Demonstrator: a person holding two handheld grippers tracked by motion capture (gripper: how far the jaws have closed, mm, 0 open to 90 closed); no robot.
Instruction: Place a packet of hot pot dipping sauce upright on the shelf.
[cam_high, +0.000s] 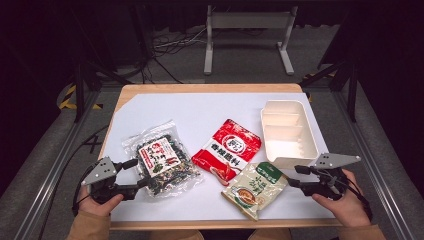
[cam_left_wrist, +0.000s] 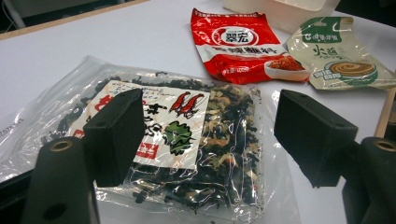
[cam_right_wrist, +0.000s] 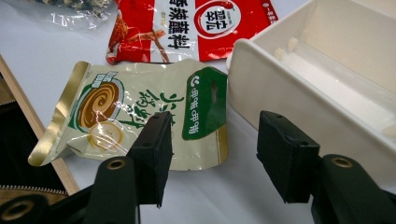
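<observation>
We find three sealed packets and one tray on a white sheet (cam_high: 210, 112) covering a wooden table (cam_high: 200, 88).

The clear seaweed packet (cam_high: 161, 159) lies near left: crinkled transparent film over dark dried flakes, with a white label printed in red characters and two red shrimp figures; we cannot read the text. The left gripper (cam_high: 137, 175) stands at this packet's near-left edge, jaws spread wide, one over the packet edge and one beside it, nothing clamped.

The red packet (cam_high: 227, 149) lies at centre, glossy, with a round white emblem and white Chinese characters.

The beige packet (cam_high: 255, 189) lies near right, glossy foil with gold edges, a green corner panel, green characters and a brown swirl picture. Its far corner lies just beside the tray. The right gripper (cam_high: 294, 176) sits just right of it, jaws well apart, gripping nothing.

The cream tray (cam_high: 307, 131), a smooth moulded rectangle with inner dividers, stands at the far right.
</observation>
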